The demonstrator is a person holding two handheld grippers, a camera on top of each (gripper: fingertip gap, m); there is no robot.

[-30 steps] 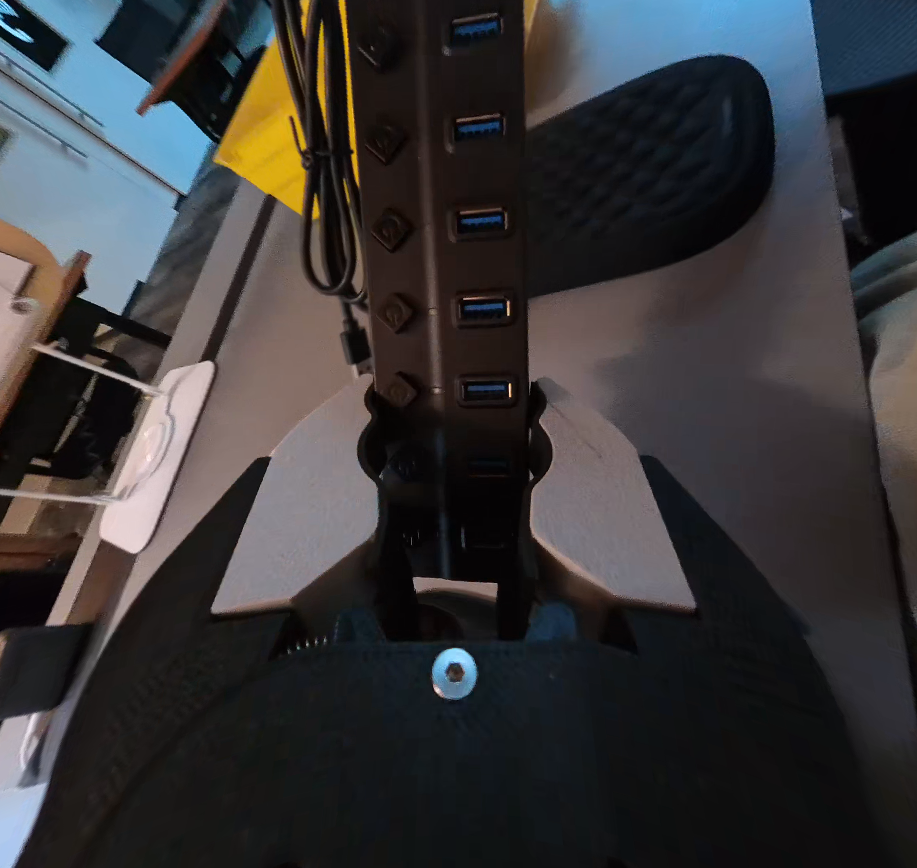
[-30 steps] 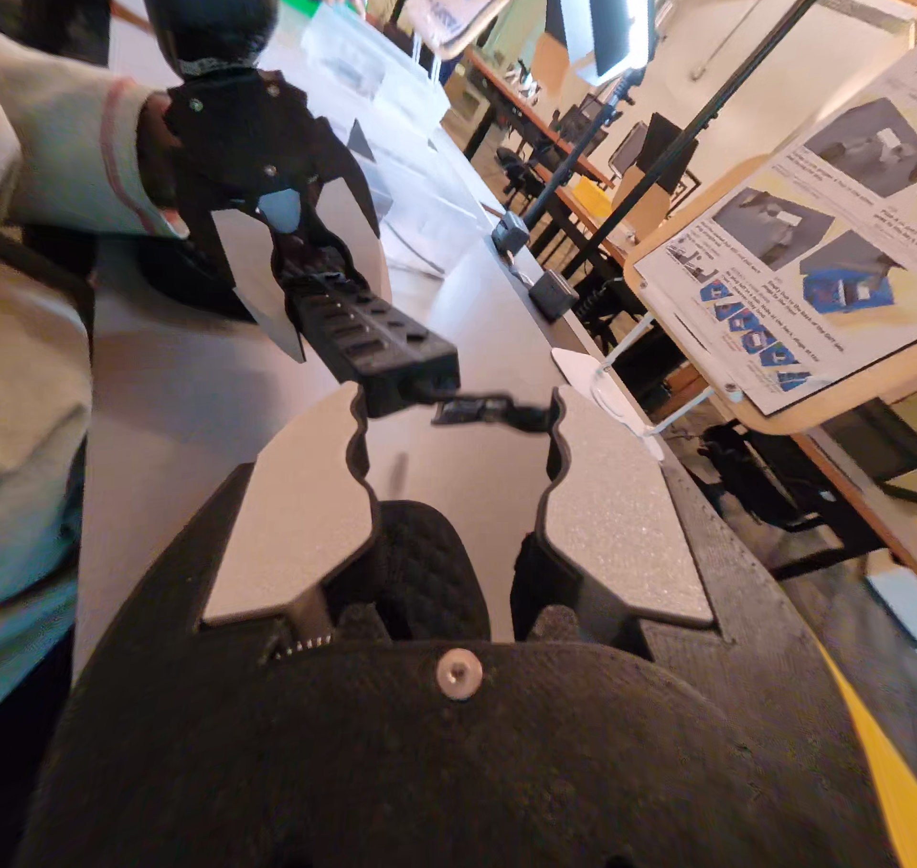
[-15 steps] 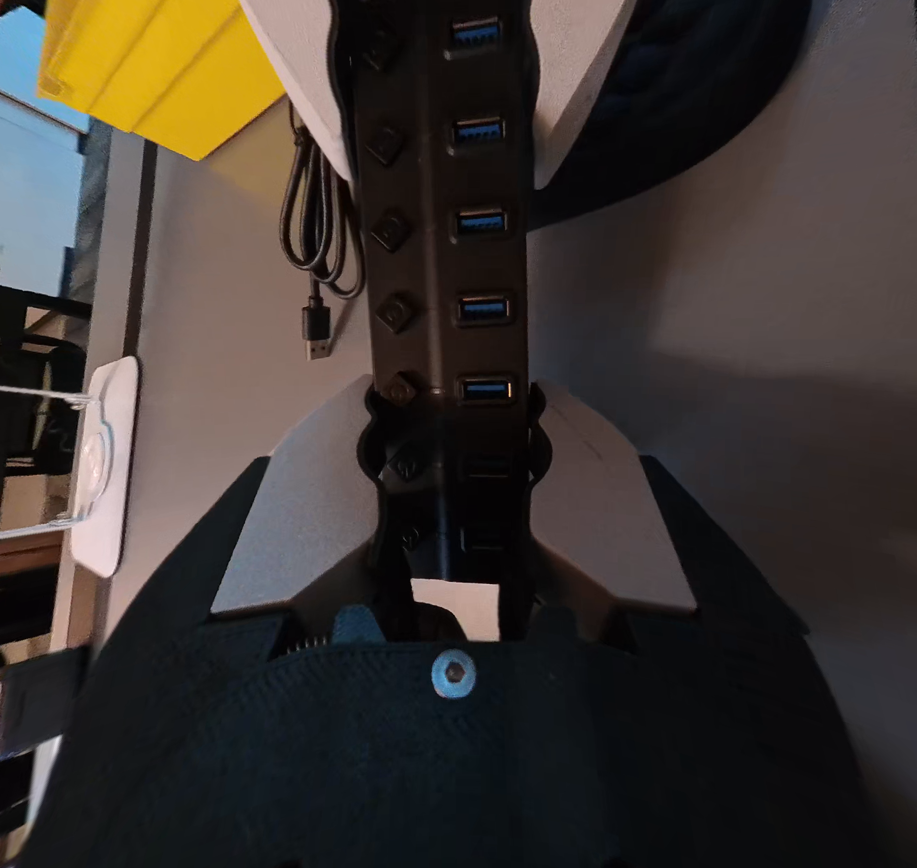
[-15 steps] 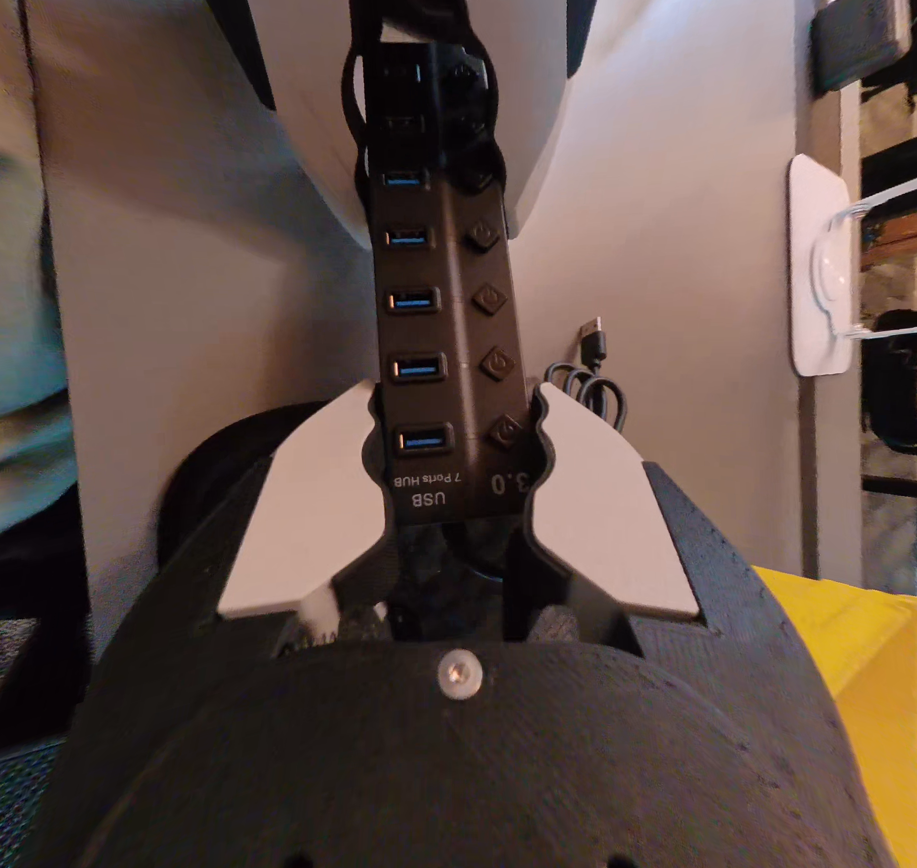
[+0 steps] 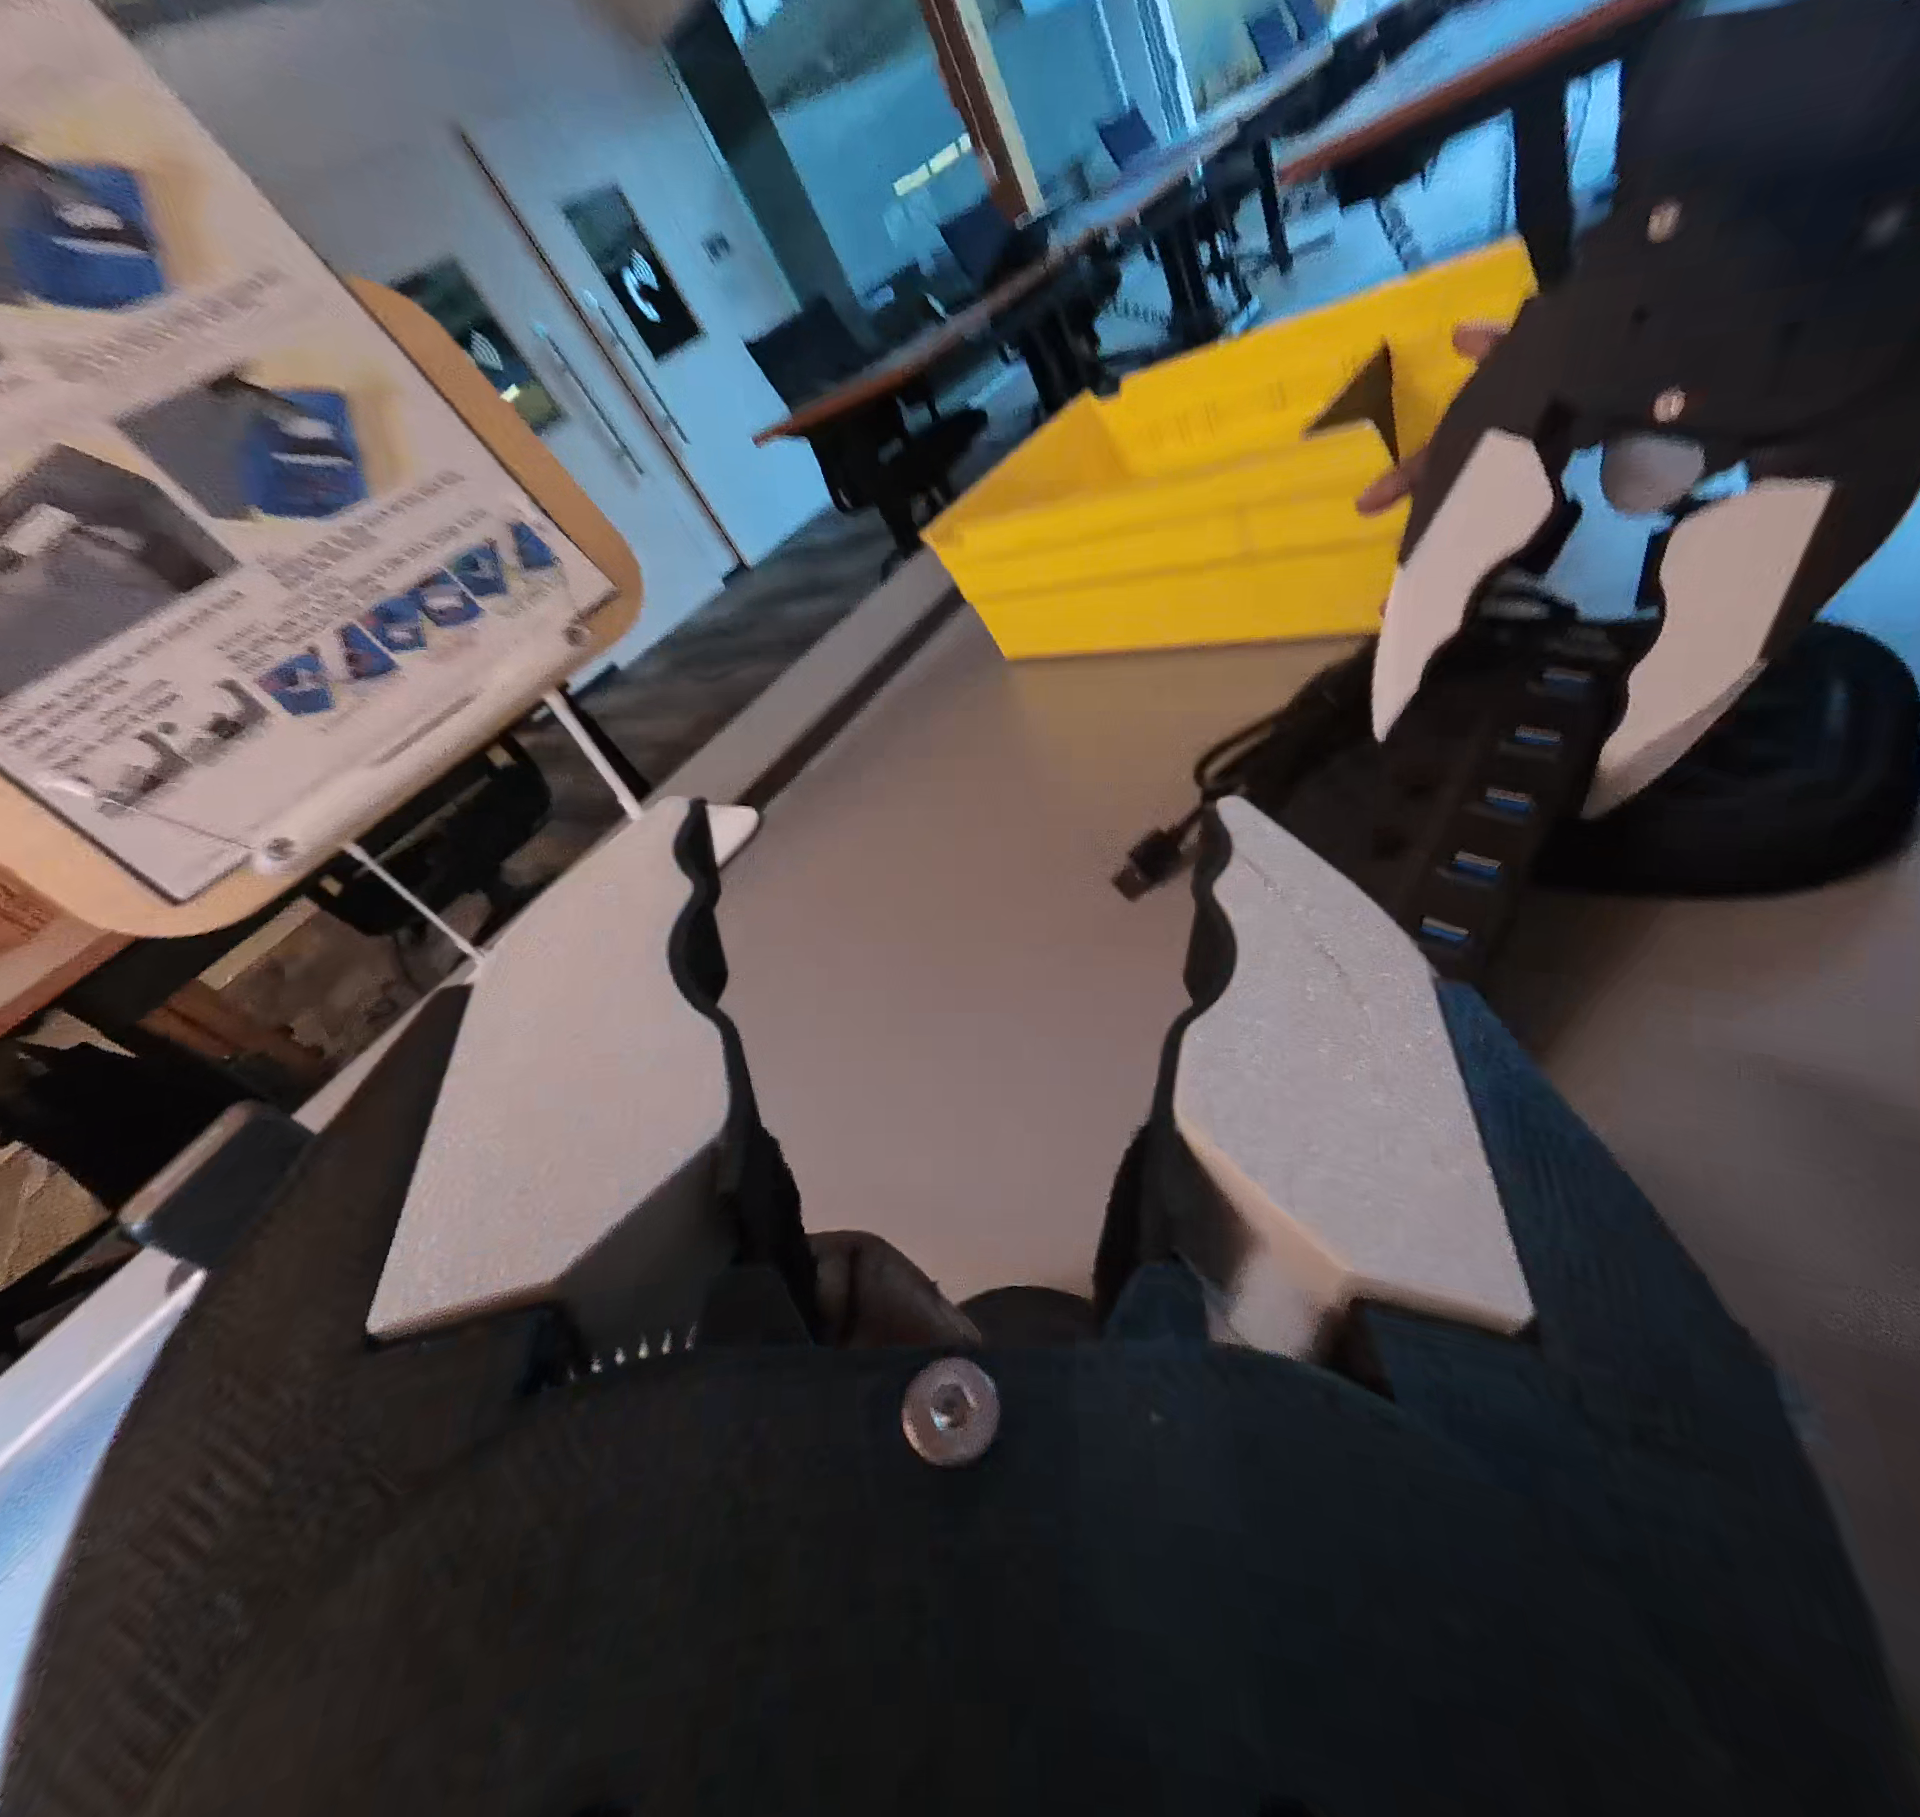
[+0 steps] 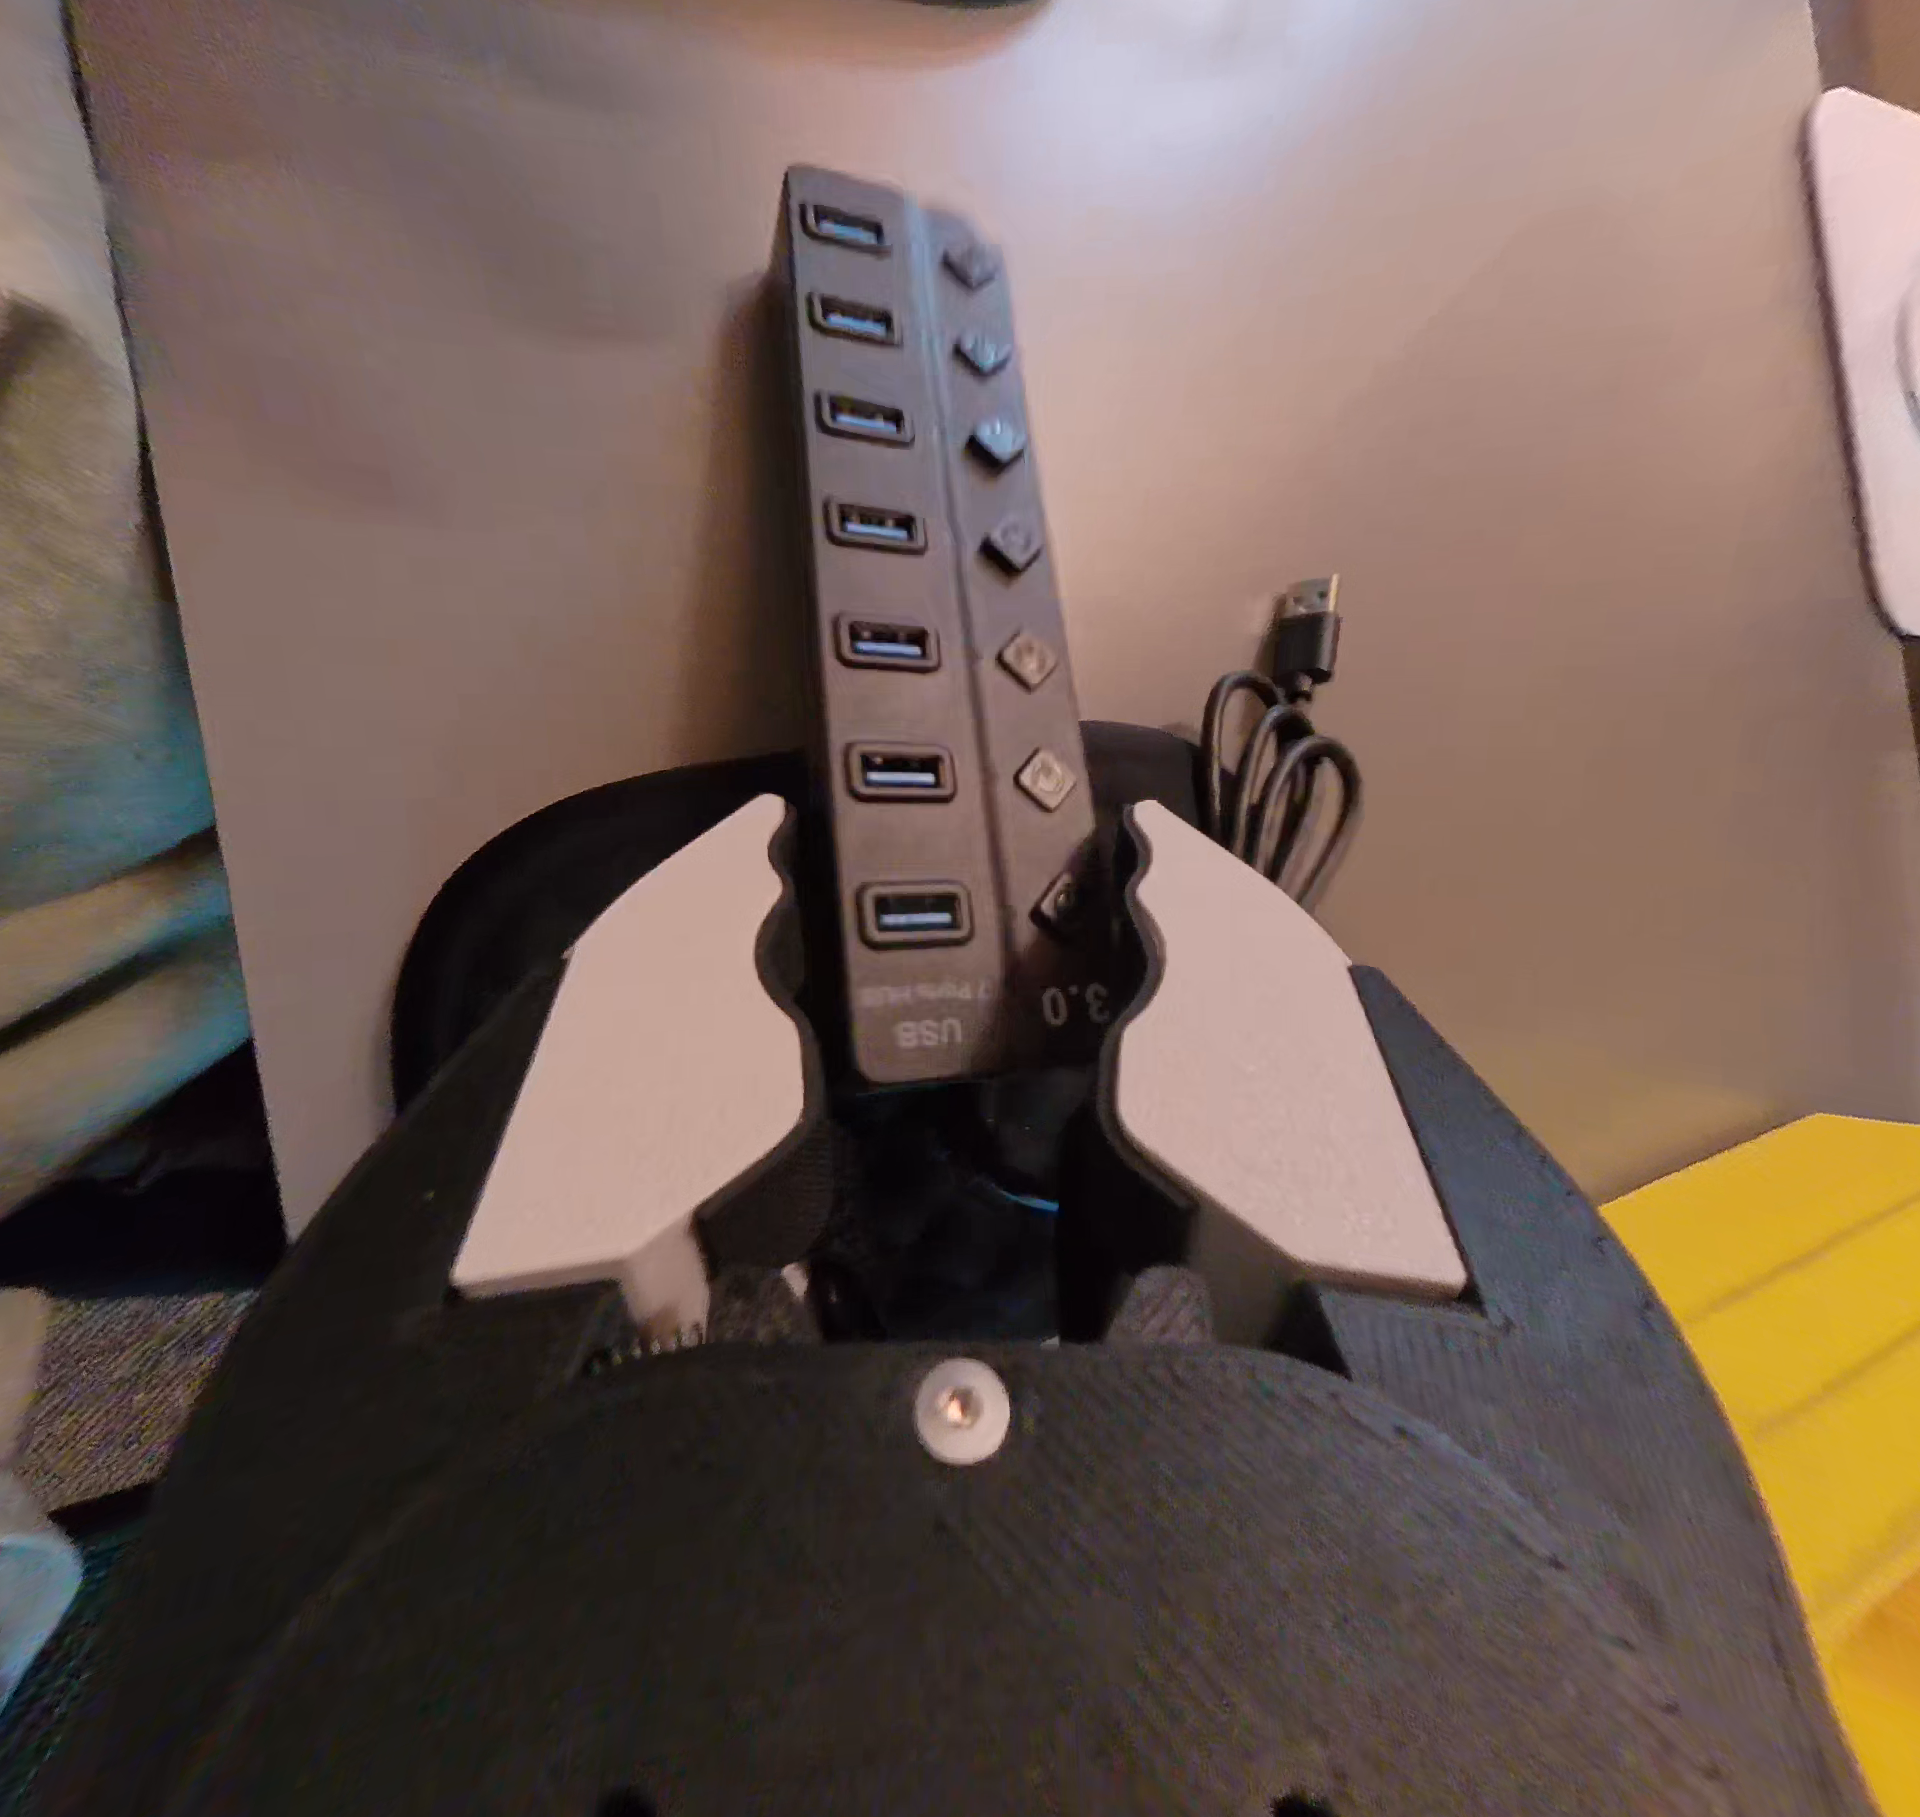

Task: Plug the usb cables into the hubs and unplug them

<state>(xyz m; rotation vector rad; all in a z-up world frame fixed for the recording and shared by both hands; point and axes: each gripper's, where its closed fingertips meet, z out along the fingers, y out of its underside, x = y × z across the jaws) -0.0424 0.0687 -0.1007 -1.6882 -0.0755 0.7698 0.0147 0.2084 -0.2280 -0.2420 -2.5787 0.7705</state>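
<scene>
**Right gripper clamps the hub's near end; left gripper hangs open and empty**

Left wrist view, from the left: a tilted board with printed sheets (image 5: 239, 479) stands on thin white legs off the gripper's left side, past the table's edge. The left gripper (image 5: 951, 920) hangs over the grey table (image 5: 935, 988) with its jaws spread wide and nothing between them. Just beyond its right fingertip lies the plug of a black usb cable (image 5: 1148, 858), loose on the table. Farther ahead sits a yellow bin (image 5: 1195, 541). To the right of the plug the black usb hub (image 5: 1496, 811) slopes up off the table, its blue ports showing, with the right gripper (image 5: 1558, 718) closed around its upper end. A black textured pad (image 5: 1787, 780) lies behind the hub.

Right wrist view, from the left: a pale sleeve (image 6: 73, 624) fills the edge. The right gripper (image 6: 956, 884) has its jaws pressed against both sides of the hub's (image 6: 914, 562) near, labelled end; the hub reaches forward and away from it, seven ports in a row on the left and buttons on the right, all ports empty. Just to the right of the gripper's right finger lies the coiled cable (image 6: 1283, 780), its plug pointing away, unplugged. A white base plate (image 6: 1870, 365) sits at the far right edge, and the bin's (image 6: 1787, 1352) yellow corner shows low on the right.
</scene>
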